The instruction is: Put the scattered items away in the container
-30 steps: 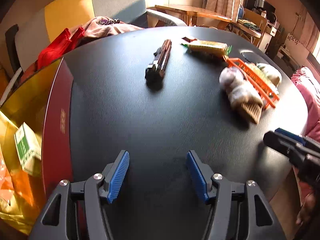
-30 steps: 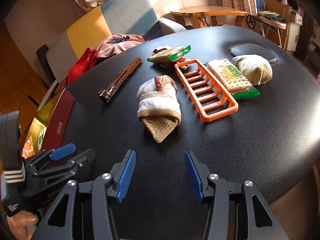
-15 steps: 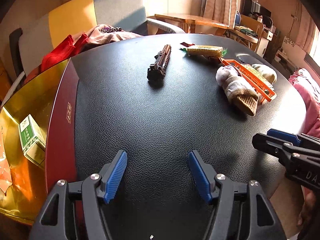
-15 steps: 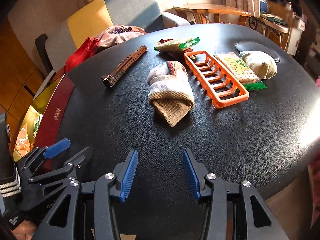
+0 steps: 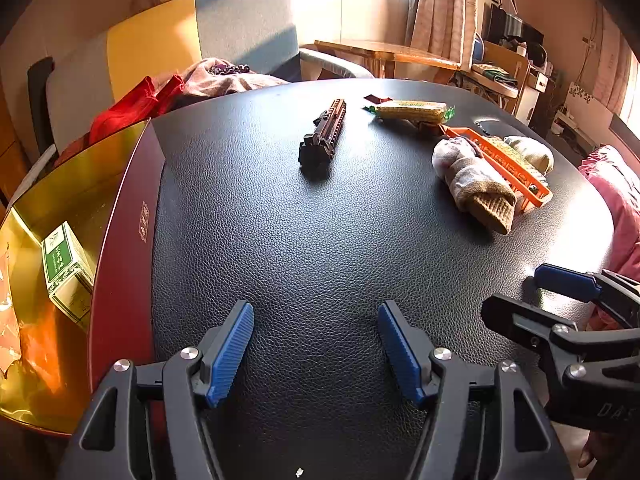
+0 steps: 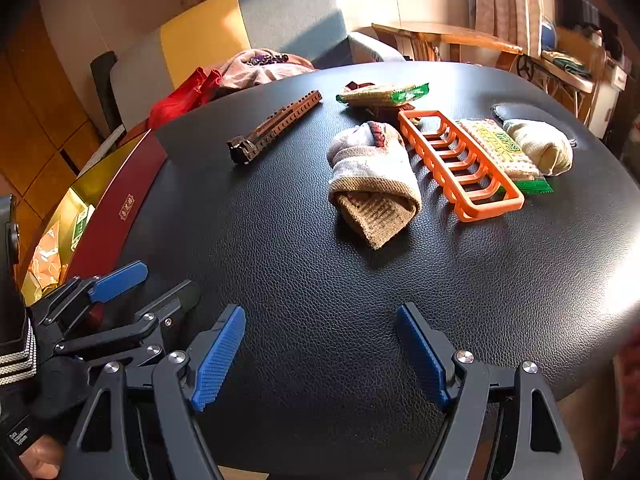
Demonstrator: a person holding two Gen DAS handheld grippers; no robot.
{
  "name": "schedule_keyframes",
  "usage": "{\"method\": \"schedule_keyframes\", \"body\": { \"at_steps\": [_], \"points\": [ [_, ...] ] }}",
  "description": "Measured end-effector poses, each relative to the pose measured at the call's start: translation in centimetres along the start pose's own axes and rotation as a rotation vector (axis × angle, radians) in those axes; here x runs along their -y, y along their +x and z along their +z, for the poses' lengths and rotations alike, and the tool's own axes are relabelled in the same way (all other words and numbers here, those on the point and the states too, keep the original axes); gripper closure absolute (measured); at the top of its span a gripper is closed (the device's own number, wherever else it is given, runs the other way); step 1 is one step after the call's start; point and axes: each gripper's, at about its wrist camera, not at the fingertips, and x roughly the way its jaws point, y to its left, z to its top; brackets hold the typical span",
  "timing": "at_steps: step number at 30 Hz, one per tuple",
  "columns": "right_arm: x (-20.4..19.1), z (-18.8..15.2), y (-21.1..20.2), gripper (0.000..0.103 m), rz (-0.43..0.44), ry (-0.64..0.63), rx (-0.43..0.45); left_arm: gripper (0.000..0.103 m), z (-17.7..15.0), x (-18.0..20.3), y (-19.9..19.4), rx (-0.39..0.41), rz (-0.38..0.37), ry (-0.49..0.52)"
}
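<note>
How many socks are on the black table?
2. The grey and brown sock bundle lies left of the orange rack. The cream sock bundle lies on the far right, beside the cracker packet. No others show.

Beyond the far left edge of the black leather-textured table (image 5: pixel 320 248), a sofa (image 5: pixel 240 28) with yellow and grey-blue panels holds a red cloth (image 5: pixel 136 106) beside a crumpled pinkish garment (image 6: pixel 260 70). Past the far edge stands a wooden side table (image 5: pixel 384 50) before striped curtains (image 5: pixel 444 8), with cluttered shelving (image 5: pixel 512 64) further right. Pink fabric (image 5: pixel 620 200) lies off the right edge.
</note>
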Motion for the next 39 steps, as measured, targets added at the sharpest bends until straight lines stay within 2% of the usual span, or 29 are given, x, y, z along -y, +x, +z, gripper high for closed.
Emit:
{"method": "schedule_keyframes", "body": {
  "at_steps": [3, 5, 7, 14, 21, 28, 30, 31, 33, 34, 37, 39],
  "points": [
    [0.1, 0.0, -0.2, 0.033, -0.011, -0.004, 0.004, 0.037, -0.1, 0.1, 0.0, 0.011, 0.003, 0.007],
    [0.5, 0.2, -0.4, 0.046, -0.004, 0.007, 0.006, 0.037, -0.3, 0.1, -0.1, 0.019, 0.005, 0.011],
    [0.8, 0.7, -0.6, 0.049, 0.004, 0.016, 0.010, 0.037, -0.3, 0.1, -0.1, 0.025, 0.005, 0.012],
    [1.2, 5.3, -1.3, 0.050, -0.006, 0.012, 0.105, 0.037, -0.5, 0.2, -0.2, 0.033, 0.006, 0.017],
    [1.9, 9.0, 1.3, 0.050, -0.042, 0.023, 0.101, 0.037, -0.6, -0.2, -0.1, 0.033, 0.002, 0.019],
    [2.4, 8.9, 3.3, 0.050, -0.056, 0.023, 0.048, 0.037, -0.6, 0.0, -0.1, 0.028, 0.003, 0.015],
    [2.4, 8.6, 3.7, 0.055, -0.067, 0.010, 0.041, 0.036, -0.5, 0.0, -0.1, 0.024, 0.007, 0.015],
    [2.3, 8.5, 3.8, 0.062, -0.073, 0.001, 0.037, 0.036, -0.5, 0.0, -0.1, 0.023, 0.009, 0.014],
    [2.2, 8.2, 3.6, 0.065, -0.088, -0.014, 0.038, 0.036, -0.4, 0.0, -0.1, 0.016, 0.013, 0.010],
    [2.1, 8.0, 3.5, 0.071, -0.096, -0.021, 0.040, 0.036, -0.2, 0.0, -0.2, 0.005, 0.015, 0.009],
    [2.2, 7.4, 2.9, 0.074, -0.094, -0.026, 0.043, 0.036, 0.9, 0.1, 0.0, -0.043, 0.036, 0.009],
    [2.4, 6.9, 2.4, 0.074, -0.088, -0.021, 0.045, 0.037, 2.1, 0.1, -0.3, -0.036, 0.053, -0.001]
  ]
}}
